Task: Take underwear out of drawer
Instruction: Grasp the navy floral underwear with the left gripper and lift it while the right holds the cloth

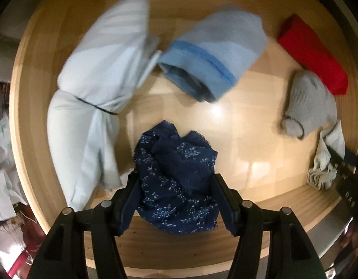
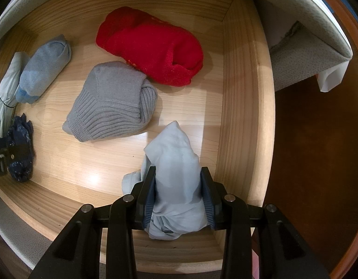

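Note:
A crumpled navy floral underwear (image 1: pixel 174 144) lies on the floor of the wooden drawer (image 1: pixel 237 127), near its front wall. My left gripper (image 1: pixel 175 176) points down over it, open, its fingers straddling the cloth on both sides. The right wrist view shows this piece (image 2: pixel 19 148) at the far left edge beside the left gripper's black body. A pale blue underwear (image 2: pixel 174 153) sits at the drawer's (image 2: pixel 86 162) front right corner, with my right gripper (image 2: pixel 178 169) shut on it. The bunched cloth bulges out above and below the pads.
Also in the drawer are a long pale blue bundle tied with a black band (image 1: pixel 97 81), a blue sock roll (image 2: pixel 44 69), a grey knitted roll (image 2: pixel 113 102) and a red roll (image 2: pixel 151 46). A grey padded edge (image 2: pixel 306 58) overhangs the back right. Clutter (image 1: pixel 4 162) lies left of the drawer.

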`<state>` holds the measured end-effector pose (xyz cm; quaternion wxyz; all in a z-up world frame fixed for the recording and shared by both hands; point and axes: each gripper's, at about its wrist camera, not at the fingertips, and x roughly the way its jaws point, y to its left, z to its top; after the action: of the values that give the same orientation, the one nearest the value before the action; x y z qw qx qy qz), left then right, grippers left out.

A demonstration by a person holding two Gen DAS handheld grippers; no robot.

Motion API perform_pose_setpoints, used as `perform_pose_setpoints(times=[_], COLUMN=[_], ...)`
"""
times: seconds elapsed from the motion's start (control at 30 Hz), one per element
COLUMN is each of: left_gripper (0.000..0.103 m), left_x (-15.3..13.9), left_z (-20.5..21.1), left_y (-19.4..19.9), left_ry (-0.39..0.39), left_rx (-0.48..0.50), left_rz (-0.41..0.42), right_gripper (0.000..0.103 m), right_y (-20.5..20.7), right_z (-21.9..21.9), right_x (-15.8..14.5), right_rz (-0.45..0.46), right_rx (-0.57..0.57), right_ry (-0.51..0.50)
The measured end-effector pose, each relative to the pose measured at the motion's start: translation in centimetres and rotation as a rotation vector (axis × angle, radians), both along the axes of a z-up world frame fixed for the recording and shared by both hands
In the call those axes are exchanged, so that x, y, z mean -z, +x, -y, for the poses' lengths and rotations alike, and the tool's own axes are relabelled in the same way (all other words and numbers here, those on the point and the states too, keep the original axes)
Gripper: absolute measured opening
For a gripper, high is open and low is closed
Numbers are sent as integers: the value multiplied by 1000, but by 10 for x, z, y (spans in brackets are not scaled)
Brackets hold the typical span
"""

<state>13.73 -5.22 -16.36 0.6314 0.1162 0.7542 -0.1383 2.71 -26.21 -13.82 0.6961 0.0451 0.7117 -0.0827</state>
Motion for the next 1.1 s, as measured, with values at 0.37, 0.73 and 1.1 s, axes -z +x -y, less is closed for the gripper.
perform_pose_setpoints(times=[0.37, 0.73, 1.1], left_gripper=[69, 35, 19], left_x=[14, -11, -35], left_z=[5, 0, 7], left_y=[-11, -5, -7], left_ry=[-27, -59, -68], left_rx=[103, 75, 61], left_rz=[-63, -4, 73], right_gripper=[35, 35, 36], right_y=[-1, -2, -3], right_z=[0, 3, 3], right_x=[0, -2, -2], right_rz=[6, 17, 17], right_rx=[1, 7, 5], right_ry=[15, 35, 33])
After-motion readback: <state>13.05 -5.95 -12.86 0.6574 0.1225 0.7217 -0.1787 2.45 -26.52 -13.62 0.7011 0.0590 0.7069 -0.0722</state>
